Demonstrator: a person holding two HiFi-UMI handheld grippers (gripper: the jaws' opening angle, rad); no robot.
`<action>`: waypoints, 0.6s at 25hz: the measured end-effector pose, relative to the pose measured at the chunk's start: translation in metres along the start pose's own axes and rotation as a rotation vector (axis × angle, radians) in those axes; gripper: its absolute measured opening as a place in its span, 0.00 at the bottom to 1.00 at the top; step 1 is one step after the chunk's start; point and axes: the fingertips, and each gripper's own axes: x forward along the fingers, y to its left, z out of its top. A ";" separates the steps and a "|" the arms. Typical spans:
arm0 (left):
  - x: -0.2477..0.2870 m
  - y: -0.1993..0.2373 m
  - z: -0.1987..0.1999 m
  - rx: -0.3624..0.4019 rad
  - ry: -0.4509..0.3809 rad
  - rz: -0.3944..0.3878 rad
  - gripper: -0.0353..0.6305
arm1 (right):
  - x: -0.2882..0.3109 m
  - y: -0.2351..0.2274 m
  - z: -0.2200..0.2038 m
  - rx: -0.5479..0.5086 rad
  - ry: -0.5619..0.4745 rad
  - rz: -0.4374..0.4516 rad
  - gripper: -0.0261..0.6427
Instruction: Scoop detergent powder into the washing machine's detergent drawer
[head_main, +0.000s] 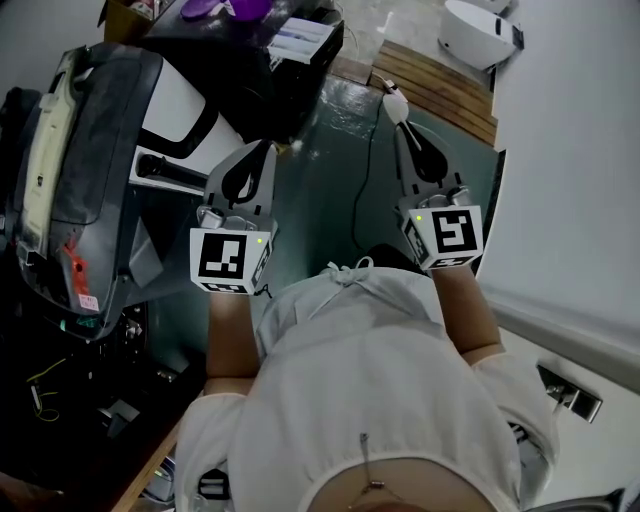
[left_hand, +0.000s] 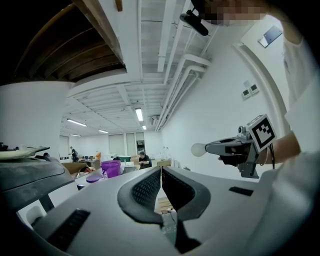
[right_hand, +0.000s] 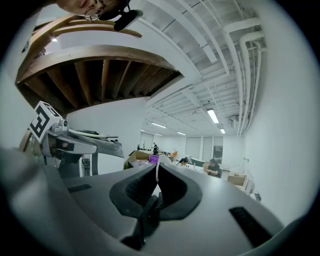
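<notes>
The main risk lies with the white scoop (head_main: 393, 100). The right gripper (head_main: 403, 125) has its jaws clamped on it only at the tips, and in the right gripper view it shows as a thin white strip pinched edge-on, the bowl sticking out beyond them. With so narrow a grip, a quick swing or a knock could probably twist the scoop and tip out whatever it carries; whether it holds any powder I cannot tell. A second risk is reach. The washing machine (head_main: 90, 150) lies well off to the left of both pairs of jaws and lower down, and I cannot pick out its detergent drawer, so a move started now could miss it and spill onto the floor (head_main: 320, 180). The left gripper (head_main: 262, 155) has its jaws together with nothing between them. Both forearms are stretched forward from the body, side by side and apart, jaws pointing ahead and roughly level.
</notes>
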 end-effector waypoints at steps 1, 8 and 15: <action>0.002 0.002 -0.002 -0.008 0.003 0.008 0.09 | 0.003 -0.003 -0.001 -0.001 0.003 0.000 0.05; 0.045 0.009 -0.013 -0.014 0.019 0.070 0.09 | 0.041 -0.046 -0.015 -0.006 0.003 0.031 0.05; 0.127 0.014 -0.008 -0.009 0.041 0.250 0.09 | 0.124 -0.120 -0.032 0.003 -0.010 0.189 0.05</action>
